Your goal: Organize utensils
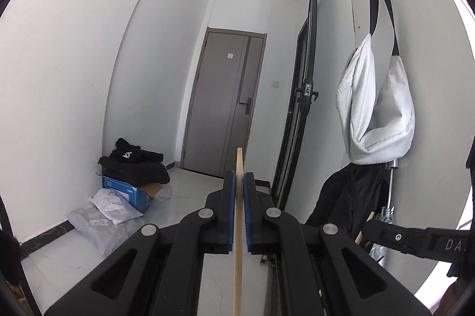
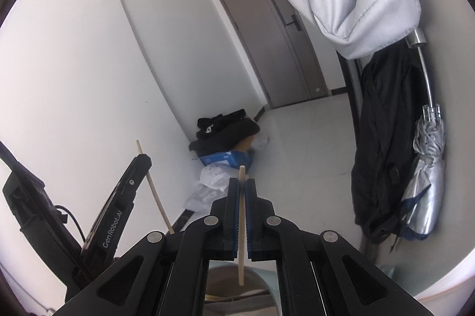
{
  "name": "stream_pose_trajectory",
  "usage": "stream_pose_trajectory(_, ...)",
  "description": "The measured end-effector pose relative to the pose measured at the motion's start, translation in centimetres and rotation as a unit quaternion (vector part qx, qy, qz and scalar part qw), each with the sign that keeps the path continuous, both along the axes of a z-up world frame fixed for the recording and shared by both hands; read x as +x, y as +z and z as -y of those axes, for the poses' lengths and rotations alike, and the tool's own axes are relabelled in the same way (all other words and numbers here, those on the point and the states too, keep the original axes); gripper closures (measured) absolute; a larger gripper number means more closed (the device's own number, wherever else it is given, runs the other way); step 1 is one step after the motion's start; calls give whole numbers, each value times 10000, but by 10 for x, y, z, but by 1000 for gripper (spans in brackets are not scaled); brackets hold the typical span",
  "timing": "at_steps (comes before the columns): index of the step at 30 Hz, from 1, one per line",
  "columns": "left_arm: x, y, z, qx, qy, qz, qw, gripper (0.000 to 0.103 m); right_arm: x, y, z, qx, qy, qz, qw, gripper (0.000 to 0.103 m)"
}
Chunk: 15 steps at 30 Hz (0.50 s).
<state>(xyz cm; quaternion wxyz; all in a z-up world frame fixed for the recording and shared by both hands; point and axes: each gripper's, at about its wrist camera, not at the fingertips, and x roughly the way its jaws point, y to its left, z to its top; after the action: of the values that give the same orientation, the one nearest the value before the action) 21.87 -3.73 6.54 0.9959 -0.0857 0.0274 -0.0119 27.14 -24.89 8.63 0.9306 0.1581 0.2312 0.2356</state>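
In the hallway: both grippers held chopsticks.
Left gripper clamped one chopstick; right gripper clamped another chopstick.

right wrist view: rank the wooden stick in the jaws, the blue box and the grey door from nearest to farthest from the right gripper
1. wooden stick, clamped in the right gripper.
2. blue box, on the floor ahead, under black clothes.
3. grey door, at the hallway's far end.
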Motion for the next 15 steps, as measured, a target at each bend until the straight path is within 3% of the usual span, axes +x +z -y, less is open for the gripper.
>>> stream_pose_trajectory(5,-1,-7,14,416,-94,107,9990,101,6,-14,1,25,33,-56,10000,100)
stream_pose_trajectory(15,7,-23,17,426,-109,-129,9990,101,6,-42,7,260,159,-242,9992,100)
